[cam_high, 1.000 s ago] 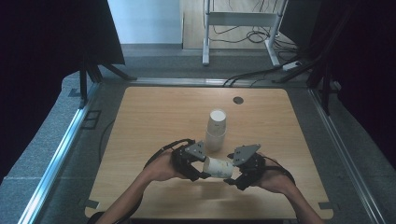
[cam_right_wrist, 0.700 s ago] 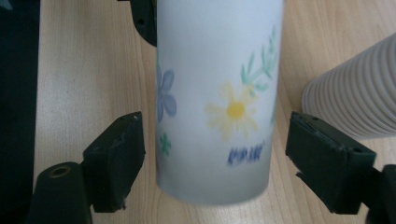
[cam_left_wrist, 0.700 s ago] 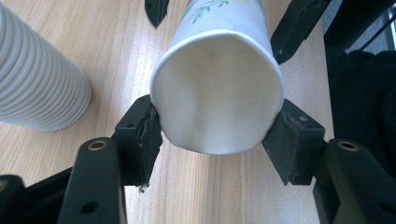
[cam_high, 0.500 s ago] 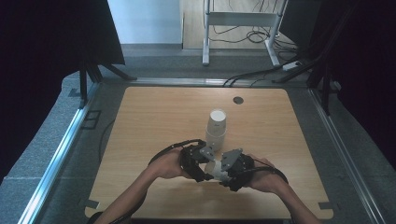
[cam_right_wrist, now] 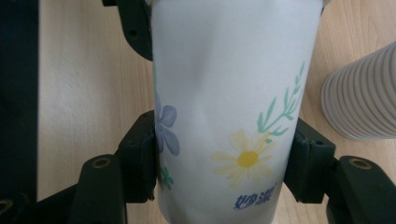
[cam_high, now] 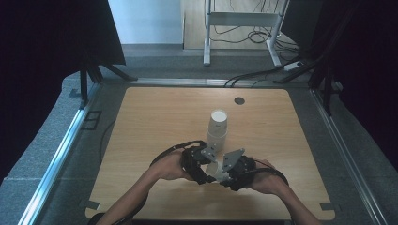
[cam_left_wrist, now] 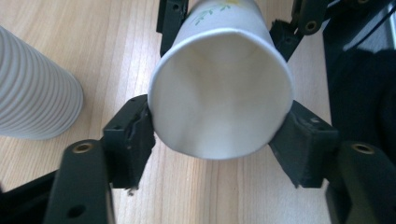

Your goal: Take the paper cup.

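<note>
The flowered paper cup (cam_left_wrist: 219, 93) lies sideways just above the desk (cam_high: 155, 117), near the stack of ribbed cups (cam_high: 218, 125). Left tongs (cam_left_wrist: 219, 140) clamp its rim, right tongs (cam_right_wrist: 224, 158) its body. Probably mid-handover; next, one side must let go.

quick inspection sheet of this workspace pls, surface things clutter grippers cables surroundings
surface: wooden table, bare apart from the items below
job's things: flowered paper cup held on its side between both grippers; stack of ribbed cups upright just beyond
clutter: small dark disc near the far edge
grippers: left gripper clamps the cup at its open rim; right gripper clamps it near its base
cables: black cable loops from the left gripper; more cables lie on the floor beyond
surroundings: metal frame legs, dark curtains at both sides
</note>
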### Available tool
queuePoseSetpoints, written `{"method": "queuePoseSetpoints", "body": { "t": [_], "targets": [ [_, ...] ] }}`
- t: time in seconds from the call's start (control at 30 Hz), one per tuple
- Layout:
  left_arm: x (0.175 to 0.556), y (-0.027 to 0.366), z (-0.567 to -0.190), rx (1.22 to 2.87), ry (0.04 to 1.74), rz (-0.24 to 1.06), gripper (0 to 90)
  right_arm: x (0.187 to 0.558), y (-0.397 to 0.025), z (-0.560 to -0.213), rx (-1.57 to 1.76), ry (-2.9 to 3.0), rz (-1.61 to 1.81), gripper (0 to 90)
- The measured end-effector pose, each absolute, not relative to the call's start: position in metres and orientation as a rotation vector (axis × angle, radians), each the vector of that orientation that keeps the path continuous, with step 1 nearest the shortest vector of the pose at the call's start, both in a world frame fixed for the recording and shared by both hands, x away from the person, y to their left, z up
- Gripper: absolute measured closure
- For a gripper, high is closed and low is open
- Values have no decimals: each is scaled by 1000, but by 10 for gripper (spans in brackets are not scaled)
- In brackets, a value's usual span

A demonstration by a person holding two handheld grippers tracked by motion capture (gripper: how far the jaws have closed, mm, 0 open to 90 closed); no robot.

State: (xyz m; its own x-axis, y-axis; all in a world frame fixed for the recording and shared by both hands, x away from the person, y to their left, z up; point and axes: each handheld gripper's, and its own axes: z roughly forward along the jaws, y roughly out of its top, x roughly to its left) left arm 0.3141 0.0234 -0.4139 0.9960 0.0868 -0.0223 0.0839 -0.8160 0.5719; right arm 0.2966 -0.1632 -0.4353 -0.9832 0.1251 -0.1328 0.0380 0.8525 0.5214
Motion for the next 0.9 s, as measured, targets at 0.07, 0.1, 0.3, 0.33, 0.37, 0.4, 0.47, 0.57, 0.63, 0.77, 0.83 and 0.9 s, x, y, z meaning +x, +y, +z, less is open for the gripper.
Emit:
{"method": "queuePoseSetpoints", "body": {
  "t": [0.07,0.1,0.3,0.33,0.37,0.4,0.47,0.57,0.63,0.77,0.83,0.9],
  "targets": [
    [316,28,-411,2488,127,-6,254,297,-167,-434,160,2861,847,374],
    [316,29,-411,2466,138,-10,230,298,-170,-434,177,2855,894,374],
    [318,38,-410,2330,193,-43,158,300,-183,-435,247,2798,1119,374],
    [319,39,-410,2304,200,-47,158,299,-184,-435,259,2791,1144,374],
    [320,40,-411,2283,203,-54,153,299,-186,-437,264,2778,1180,374],
    [320,41,-412,2256,217,-64,153,299,-187,-438,268,2764,1210,374],
    [320,43,-412,2227,220,-79,153,298,-190,-441,278,2745,1271,374],
    [320,43,-414,2186,233,-98,153,297,-191,-445,280,2716,1333,373],
    [320,42,-415,2172,230,-102,154,297,-191,-446,276,2700,1360,372],
    [320,40,-416,2158,218,-99,195,296,-191,-447,266,2690,1389,371],
    [319,40,-415,2149,209,-102,241,296,-190,-448,259,2691,1394,370],
    [318,40,-415,2147,210,-102,271,296,-189,-449,256,2694,1400,369]
  ]
}}
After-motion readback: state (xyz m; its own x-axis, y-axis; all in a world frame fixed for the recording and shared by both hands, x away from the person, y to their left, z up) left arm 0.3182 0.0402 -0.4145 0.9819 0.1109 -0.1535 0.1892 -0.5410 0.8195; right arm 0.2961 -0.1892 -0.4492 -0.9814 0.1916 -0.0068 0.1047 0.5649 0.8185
